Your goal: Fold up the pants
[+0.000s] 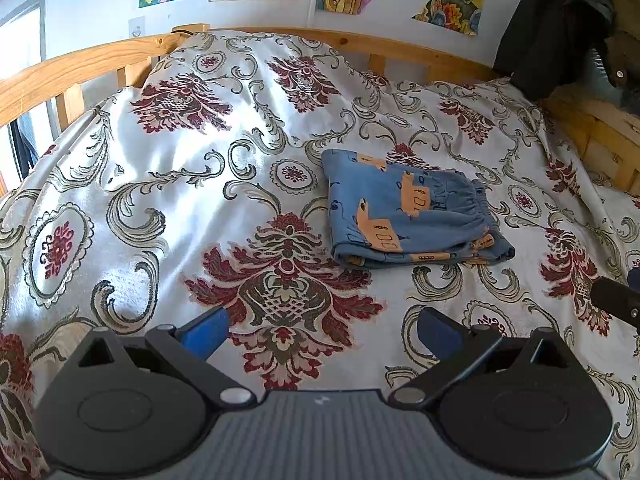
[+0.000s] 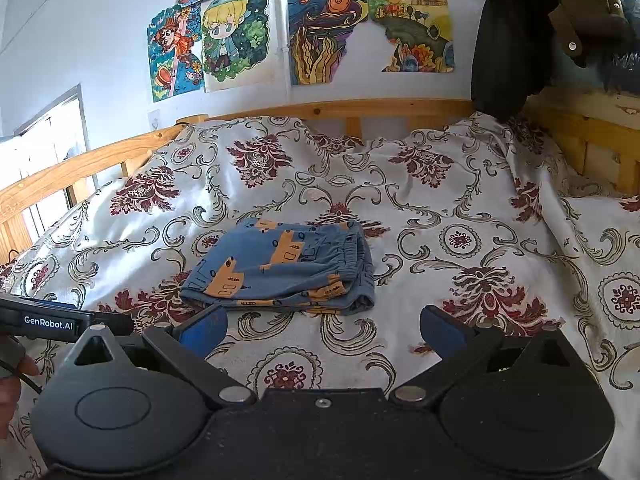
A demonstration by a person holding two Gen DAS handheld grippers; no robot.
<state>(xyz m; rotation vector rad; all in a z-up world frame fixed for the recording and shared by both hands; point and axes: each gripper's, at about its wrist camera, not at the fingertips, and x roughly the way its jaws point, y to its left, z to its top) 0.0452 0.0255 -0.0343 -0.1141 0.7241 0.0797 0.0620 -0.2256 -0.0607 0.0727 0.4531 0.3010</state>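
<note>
Blue pants (image 1: 412,212) with orange vehicle prints lie folded into a small flat bundle on the patterned bedspread (image 1: 172,176); the elastic waistband faces right. In the right wrist view the same pants (image 2: 284,268) rest just beyond my fingers. My left gripper (image 1: 322,334) is open, held back above the bedspread, with the pants ahead and to its right. My right gripper (image 2: 323,330) is open too, empty, close to the near edge of the bundle. Neither gripper touches the cloth.
A wooden bed rail (image 2: 320,110) runs along the far side and left. Dark clothes (image 2: 516,36) hang at the right corner. Drawings (image 2: 224,36) cover the wall. The left gripper's body (image 2: 44,320) and a person's hand (image 2: 16,368) show at the left edge.
</note>
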